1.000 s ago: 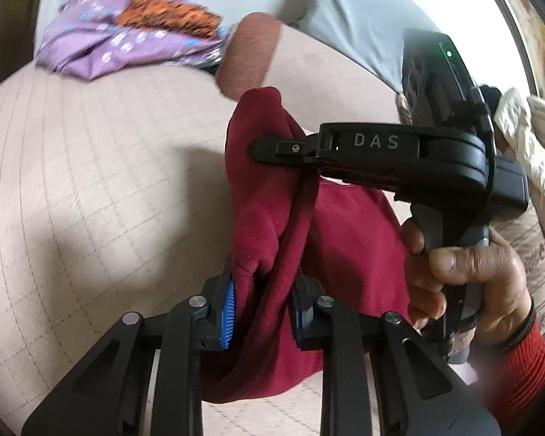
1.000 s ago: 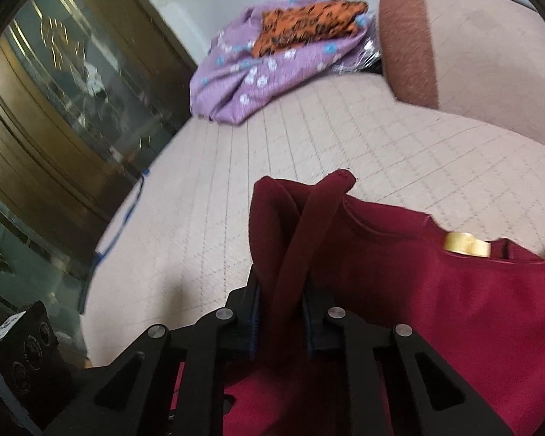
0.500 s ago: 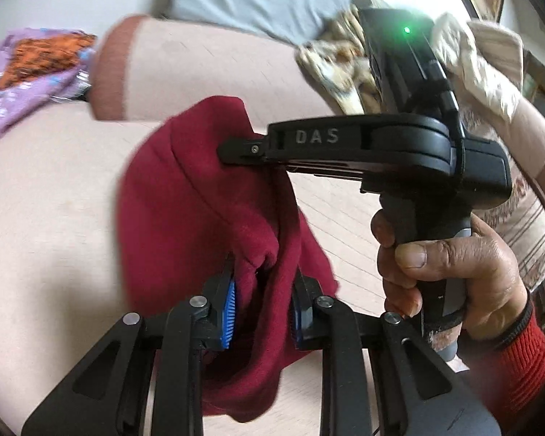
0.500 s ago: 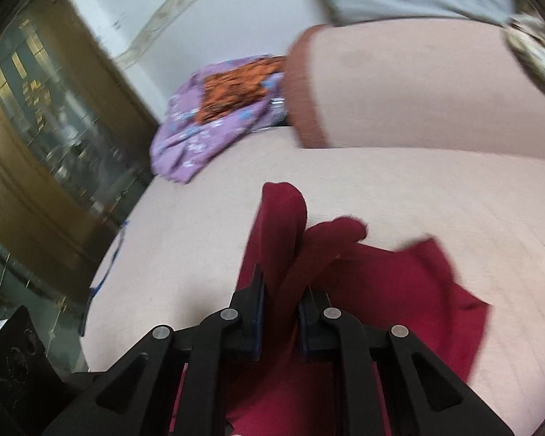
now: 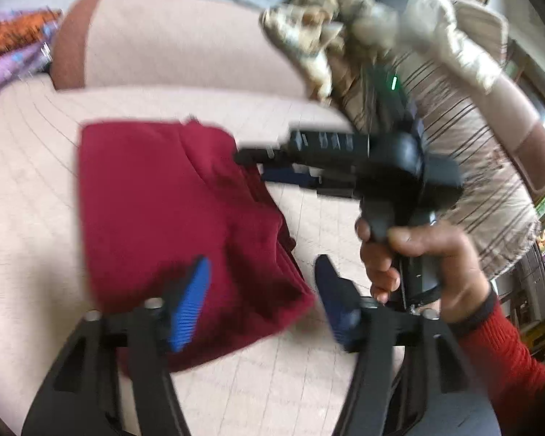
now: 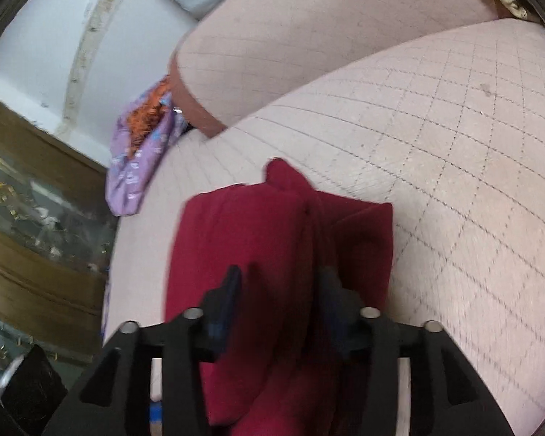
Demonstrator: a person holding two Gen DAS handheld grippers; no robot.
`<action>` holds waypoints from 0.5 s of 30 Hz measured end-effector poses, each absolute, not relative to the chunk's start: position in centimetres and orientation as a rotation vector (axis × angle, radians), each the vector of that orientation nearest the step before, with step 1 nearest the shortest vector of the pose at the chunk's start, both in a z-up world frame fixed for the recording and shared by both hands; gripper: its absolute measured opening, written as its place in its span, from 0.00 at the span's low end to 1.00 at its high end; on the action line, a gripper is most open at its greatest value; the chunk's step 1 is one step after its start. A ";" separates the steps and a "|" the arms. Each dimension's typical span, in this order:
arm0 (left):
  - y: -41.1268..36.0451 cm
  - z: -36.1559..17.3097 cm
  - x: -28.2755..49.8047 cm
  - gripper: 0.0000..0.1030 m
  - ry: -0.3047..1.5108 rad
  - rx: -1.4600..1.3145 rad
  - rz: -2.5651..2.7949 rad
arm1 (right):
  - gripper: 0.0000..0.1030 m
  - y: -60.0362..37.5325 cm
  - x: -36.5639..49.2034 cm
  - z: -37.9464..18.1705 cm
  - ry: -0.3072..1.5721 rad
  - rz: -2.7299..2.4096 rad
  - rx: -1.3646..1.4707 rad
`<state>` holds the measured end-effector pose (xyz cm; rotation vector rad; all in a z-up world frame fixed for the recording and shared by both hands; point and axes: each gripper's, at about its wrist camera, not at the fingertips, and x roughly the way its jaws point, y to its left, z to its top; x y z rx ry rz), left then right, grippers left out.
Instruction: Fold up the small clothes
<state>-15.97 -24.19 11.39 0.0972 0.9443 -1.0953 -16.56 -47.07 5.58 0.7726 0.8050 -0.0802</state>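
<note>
A dark red garment [image 5: 170, 210] lies folded on the beige quilted bed [image 5: 25, 196]. My left gripper [image 5: 261, 272] is open above its near right corner, blue pads apart, holding nothing. My right gripper [image 5: 250, 163] shows in the left wrist view at the garment's far right edge, held by a hand in a red sleeve. In the right wrist view the garment [image 6: 265, 239] lies under and between my right gripper's [image 6: 279, 283] parted fingers, which are open.
A purple and orange cloth pile [image 6: 141, 145] lies at the bed's far corner. A beige bolster with a brown end [image 5: 170, 40] runs along the back. A heap of pale clothes [image 5: 436, 83] sits at right. A wooden glass cabinet [image 6: 25, 225] stands left.
Both grippers were shut on the red garment and held it up; now both have opened and the garment lies folded flat on the bed.
</note>
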 end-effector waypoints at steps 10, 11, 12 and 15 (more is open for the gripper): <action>-21.3 8.9 -13.3 0.64 0.893 0.228 -0.850 | 0.34 -41.7 -17.0 3.5 0.906 -0.064 0.672; -21.2 8.6 -13.4 0.64 0.902 0.229 -0.841 | 0.28 -41.3 -16.8 3.5 0.905 -0.072 0.630; -21.9 8.3 -13.8 0.64 0.908 0.228 -0.833 | 0.24 -40.8 -17.0 4.2 0.883 -0.100 0.582; -22.4 7.2 -13.5 0.64 0.918 0.224 -0.804 | 0.23 -40.8 -18.9 6.6 0.809 -0.140 0.496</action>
